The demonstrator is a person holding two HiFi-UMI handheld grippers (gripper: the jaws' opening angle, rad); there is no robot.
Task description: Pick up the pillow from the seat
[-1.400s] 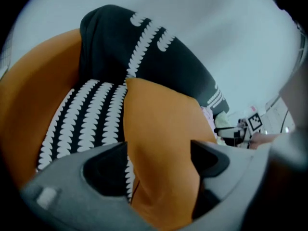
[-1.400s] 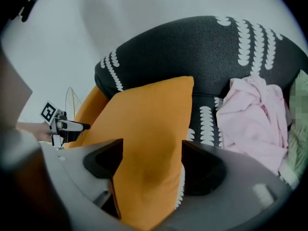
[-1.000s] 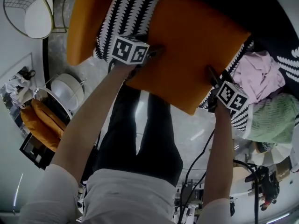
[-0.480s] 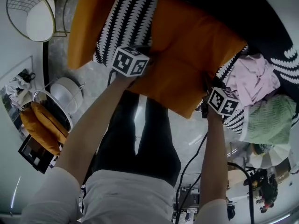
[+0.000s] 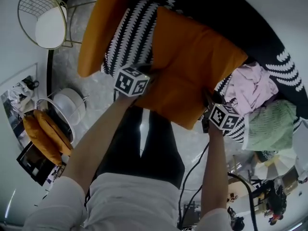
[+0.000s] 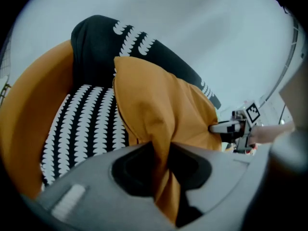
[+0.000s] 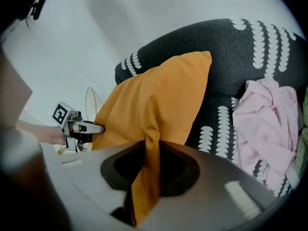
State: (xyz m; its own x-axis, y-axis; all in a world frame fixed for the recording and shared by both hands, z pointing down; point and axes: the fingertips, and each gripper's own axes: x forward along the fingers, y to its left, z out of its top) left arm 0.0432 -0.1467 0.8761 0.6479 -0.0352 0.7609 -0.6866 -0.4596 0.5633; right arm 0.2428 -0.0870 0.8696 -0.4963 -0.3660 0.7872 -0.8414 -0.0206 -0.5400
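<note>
Left gripper [image 6: 162, 170]: jaws clamped on a fold of the pillow's near edge. Right gripper [image 7: 147, 172]: jaws closing, with a like fold pinched between them at the other end of that edge. Pillow [image 5: 192, 76], orange, one: lay ahead of both grippers on the patterned seat [image 5: 132, 32], long axis running from gripper to gripper, neither nearer. Further right: one pink garment [image 5: 250, 88], one green garment [image 5: 272, 124]. Grippers counted: two.
</note>
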